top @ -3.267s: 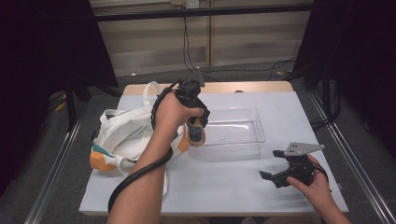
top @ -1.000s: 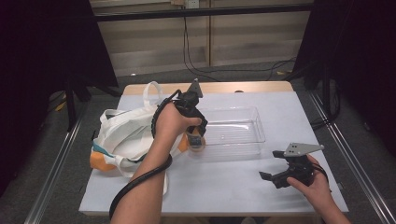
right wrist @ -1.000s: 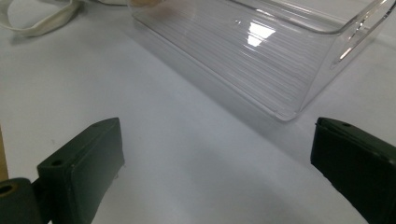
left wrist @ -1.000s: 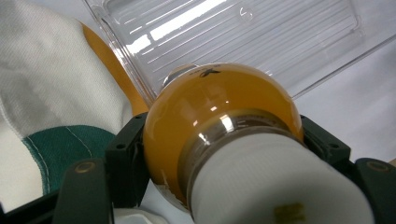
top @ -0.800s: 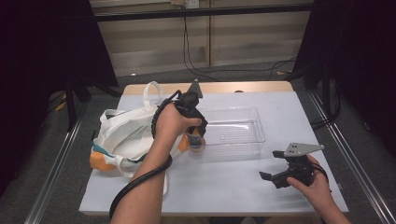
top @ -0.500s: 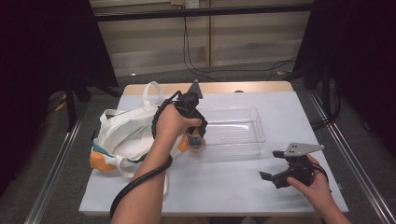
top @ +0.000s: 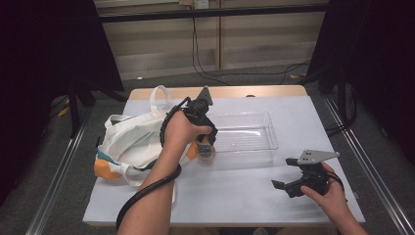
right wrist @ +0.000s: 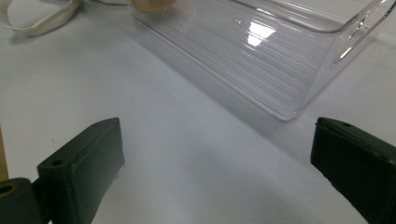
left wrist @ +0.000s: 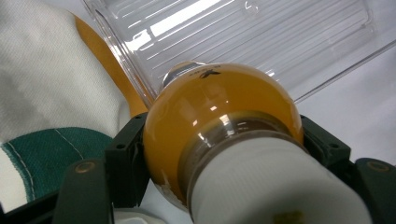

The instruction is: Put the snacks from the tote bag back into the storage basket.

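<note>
Because it is a glass light bulb (left wrist: 219, 121), amber-tinted with a white base, it likely handles as light, slick and breakable, so a gentle hold low on the globe, close to the base, suits it best. That is where the left gripper (left wrist: 219, 154) clamps it, one black jaw on each side of the bulb. The bulb hangs at the near left corner of a clear plastic tray (top: 254, 132), just beside a white and green tote bag (top: 129, 142); whether it touches the tray rim is hard to tell. In the high view the left hand (top: 183, 129) points its gripper downward, forearm stretched across the white table (top: 235, 196). The right gripper (right wrist: 215, 158) rests low near the table's front right, jaws spread wide and empty.
</note>
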`<act>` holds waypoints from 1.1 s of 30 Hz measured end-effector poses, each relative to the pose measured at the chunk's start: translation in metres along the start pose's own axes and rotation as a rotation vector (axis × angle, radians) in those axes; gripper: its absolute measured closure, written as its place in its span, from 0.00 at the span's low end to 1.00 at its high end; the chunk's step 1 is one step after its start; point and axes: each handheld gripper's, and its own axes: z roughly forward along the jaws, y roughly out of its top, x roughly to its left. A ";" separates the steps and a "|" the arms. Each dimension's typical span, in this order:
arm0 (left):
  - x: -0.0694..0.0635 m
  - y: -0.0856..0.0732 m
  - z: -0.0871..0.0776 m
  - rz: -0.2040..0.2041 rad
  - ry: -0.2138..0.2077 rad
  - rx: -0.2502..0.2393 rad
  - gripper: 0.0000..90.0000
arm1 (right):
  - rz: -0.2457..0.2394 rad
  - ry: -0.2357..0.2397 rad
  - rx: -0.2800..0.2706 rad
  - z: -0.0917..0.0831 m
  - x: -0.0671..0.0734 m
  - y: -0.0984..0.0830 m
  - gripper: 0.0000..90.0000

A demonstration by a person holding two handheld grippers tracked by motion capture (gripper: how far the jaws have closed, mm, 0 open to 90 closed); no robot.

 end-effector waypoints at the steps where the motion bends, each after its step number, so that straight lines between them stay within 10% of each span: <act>1: 0.000 0.000 0.000 0.011 -0.002 0.004 0.34 | 0.002 0.000 0.000 0.000 0.000 0.000 0.03; 33: 0.000 -0.001 0.010 -0.001 0.000 -0.013 0.34 | -0.003 -0.001 0.001 0.000 0.000 0.000 0.03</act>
